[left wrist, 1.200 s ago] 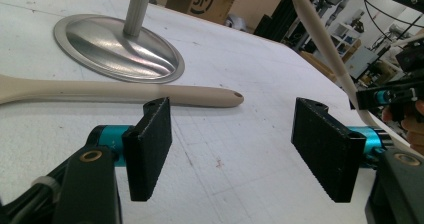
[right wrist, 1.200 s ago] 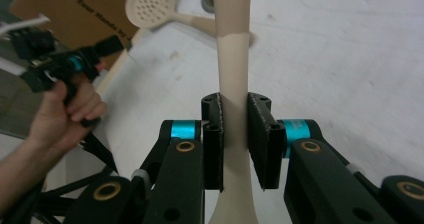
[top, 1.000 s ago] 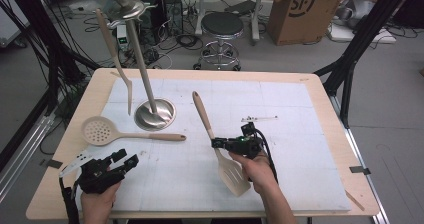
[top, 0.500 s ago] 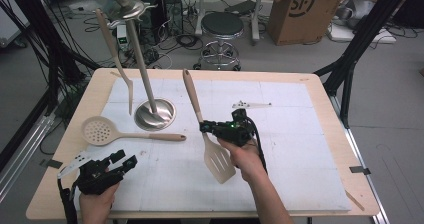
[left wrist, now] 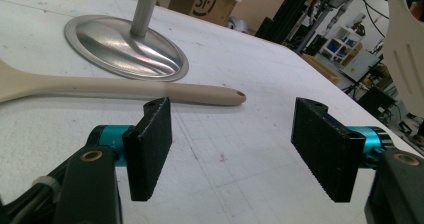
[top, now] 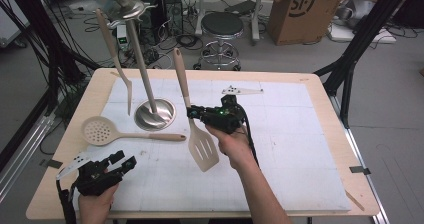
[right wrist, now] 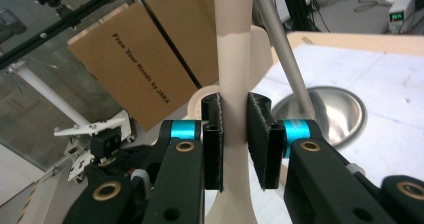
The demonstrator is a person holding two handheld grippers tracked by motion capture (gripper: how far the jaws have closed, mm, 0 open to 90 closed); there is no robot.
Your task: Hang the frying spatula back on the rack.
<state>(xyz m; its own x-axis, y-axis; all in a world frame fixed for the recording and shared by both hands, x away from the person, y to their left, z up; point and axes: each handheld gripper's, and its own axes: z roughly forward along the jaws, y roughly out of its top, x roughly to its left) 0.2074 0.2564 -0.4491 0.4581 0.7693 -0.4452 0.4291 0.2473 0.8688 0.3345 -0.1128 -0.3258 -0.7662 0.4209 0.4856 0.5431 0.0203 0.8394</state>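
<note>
Where the high view looks down, the right gripper (top: pixel 192 114) clamps the slotted spatula (top: pixel 202 151) at its neck, aloft beside the utensil stand (top: pixel 155 114). Left gripper view: jaws wide, empty, near the skimmer handle (left wrist: pixel 150 89). Right gripper view: pads (right wrist: pixel 212 144) pinch the stiff, light, probably smooth handle; neck hold suits.

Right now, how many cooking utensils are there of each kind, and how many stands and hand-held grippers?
Slotted spatula: 1
Skimmer spoon: 1
Utensil hanging on the stand: 1
Metal stand: 1
Grippers, left gripper and right gripper: 2
Total: 6
</note>
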